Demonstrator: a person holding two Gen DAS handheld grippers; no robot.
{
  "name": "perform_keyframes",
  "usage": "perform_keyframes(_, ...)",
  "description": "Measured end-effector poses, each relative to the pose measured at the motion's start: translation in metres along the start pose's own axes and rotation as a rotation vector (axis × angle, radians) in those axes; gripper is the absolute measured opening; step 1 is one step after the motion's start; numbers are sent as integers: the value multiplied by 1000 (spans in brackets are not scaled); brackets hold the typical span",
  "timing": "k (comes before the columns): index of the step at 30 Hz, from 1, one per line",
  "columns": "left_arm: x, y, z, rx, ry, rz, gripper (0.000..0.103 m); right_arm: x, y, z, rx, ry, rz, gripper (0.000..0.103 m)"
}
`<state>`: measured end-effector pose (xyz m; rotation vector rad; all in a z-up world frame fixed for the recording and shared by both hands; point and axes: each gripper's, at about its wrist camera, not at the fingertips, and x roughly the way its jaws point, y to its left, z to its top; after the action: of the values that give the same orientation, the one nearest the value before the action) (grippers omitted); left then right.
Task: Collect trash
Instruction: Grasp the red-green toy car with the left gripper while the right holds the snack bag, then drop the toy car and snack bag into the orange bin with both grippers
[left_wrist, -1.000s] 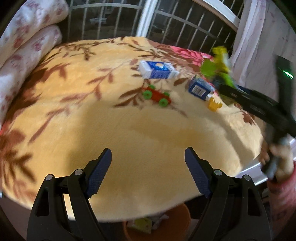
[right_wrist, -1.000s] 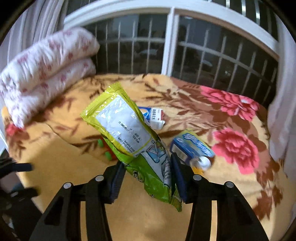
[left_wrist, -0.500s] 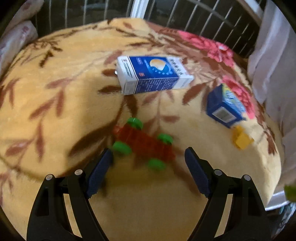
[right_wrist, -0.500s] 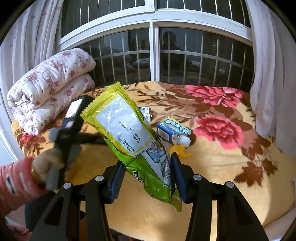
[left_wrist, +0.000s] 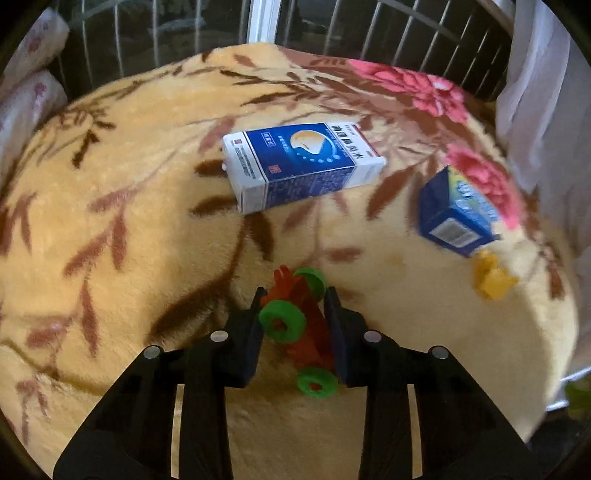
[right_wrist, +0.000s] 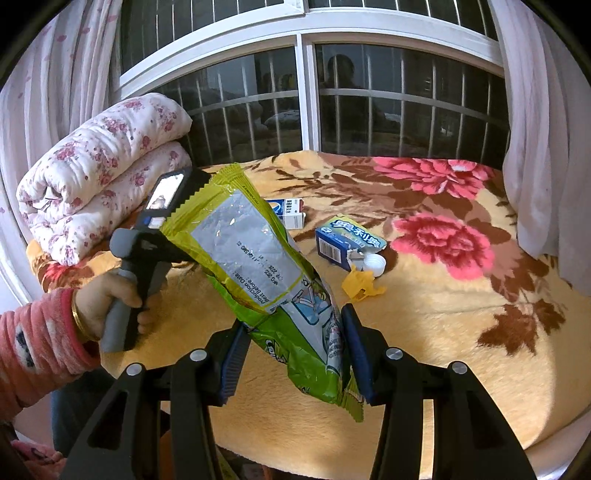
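Note:
My left gripper (left_wrist: 294, 301) is shut on a red toy car with green wheels (left_wrist: 299, 325), just above the yellow floral blanket (left_wrist: 129, 192). Beyond it lie a blue and white carton (left_wrist: 299, 166), a small blue box (left_wrist: 458, 218) and a yellow scrap (left_wrist: 493, 278). My right gripper (right_wrist: 291, 332) is shut on a green snack bag (right_wrist: 258, 266) and holds it up above the blanket's near edge. The right wrist view shows the left gripper's handle (right_wrist: 147, 254) in a hand, partly behind the bag, and the blue box (right_wrist: 347, 242), a white cap (right_wrist: 375, 264) and the yellow scrap (right_wrist: 360, 282).
A rolled floral quilt (right_wrist: 99, 173) lies at the bed's left end. A barred window (right_wrist: 314, 96) and curtains (right_wrist: 546, 129) stand behind the bed. The bed's near edge (right_wrist: 443, 424) drops off below my right gripper.
My left gripper moved forward over the bed and closed on the red toy car. My right gripper pulled back with the snack bag, toward the near edge.

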<state>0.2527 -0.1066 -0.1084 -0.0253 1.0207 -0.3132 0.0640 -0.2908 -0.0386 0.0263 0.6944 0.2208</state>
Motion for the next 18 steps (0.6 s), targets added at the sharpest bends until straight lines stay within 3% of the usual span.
perform_keyframes(11, -35, 0, -18, 19, -55, -39, 25, -19, 17, -3, -2, -35, -6, 49)
perform_keyframes(18, -95, -3, -47, 55, -144, -105, 25, -38, 28, -7, -16, -61, -10, 49)
